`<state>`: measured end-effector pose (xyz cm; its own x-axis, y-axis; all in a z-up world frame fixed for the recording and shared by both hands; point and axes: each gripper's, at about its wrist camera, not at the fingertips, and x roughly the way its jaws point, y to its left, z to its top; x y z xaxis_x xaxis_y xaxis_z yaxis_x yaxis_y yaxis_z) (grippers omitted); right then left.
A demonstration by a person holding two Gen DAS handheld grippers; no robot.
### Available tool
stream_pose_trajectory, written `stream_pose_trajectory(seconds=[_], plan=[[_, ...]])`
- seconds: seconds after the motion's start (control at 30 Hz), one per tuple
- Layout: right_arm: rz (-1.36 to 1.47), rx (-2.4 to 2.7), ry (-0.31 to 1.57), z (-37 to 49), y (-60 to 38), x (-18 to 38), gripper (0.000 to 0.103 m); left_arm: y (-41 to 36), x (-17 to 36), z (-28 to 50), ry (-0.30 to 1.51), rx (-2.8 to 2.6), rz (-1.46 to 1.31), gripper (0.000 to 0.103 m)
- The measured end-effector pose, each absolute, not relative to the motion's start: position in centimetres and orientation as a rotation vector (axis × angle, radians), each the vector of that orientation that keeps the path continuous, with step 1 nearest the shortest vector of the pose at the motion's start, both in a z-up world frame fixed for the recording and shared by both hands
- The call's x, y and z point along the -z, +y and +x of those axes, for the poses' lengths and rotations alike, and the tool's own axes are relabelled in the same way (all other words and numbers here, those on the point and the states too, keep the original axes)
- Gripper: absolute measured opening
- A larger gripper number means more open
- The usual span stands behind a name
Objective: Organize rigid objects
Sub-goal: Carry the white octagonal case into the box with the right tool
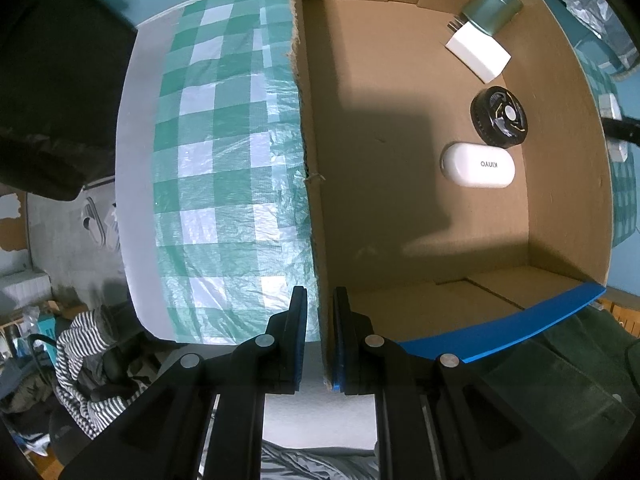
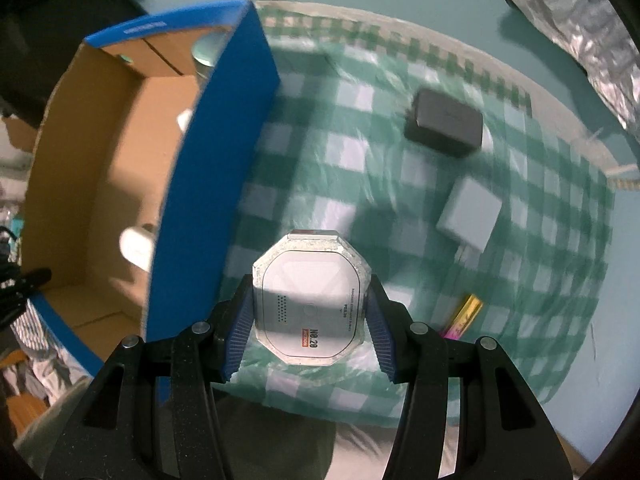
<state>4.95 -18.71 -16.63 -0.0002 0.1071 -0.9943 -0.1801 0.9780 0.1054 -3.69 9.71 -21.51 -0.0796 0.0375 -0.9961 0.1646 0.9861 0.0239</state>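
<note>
My left gripper [image 1: 320,300] is shut on the left wall of the open cardboard box [image 1: 308,128], one finger inside, one outside. Inside the box lie a white oval case [image 1: 478,165], a black round fan [image 1: 499,116], a white charger [image 1: 478,53] and a green tin [image 1: 493,7]. My right gripper [image 2: 310,292] is shut on a white octagonal device [image 2: 310,304] and holds it above the checked cloth, just right of the box's blue wall [image 2: 208,168]. On the cloth lie a black case [image 2: 444,123], a white charger [image 2: 470,216] and a yellow-pink packet [image 2: 464,317].
The green-checked cloth [image 1: 224,160] covers a white table with its edge at the left. Clothes and clutter [image 1: 84,364] lie on the floor below. Crinkled foil [image 2: 592,40] sits at the far right. A dark object [image 1: 52,92] stands at the left.
</note>
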Motion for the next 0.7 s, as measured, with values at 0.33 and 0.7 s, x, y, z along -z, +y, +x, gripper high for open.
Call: stream_pose_trajectory(seconds=[0.33, 0.7], plan=[[-0.134, -0.346, 1.503, 7.2, -15.9, 13.9, 0.053, 10.4, 21.6, -3.5, 1.647, 0.094, 0.132, 0.011], [-0.279, -0.492, 1.479, 9.9, -10.1, 13.6, 0.053, 10.5, 21.3, -3.2, 1.64, 0.088, 0.112, 0.011]])
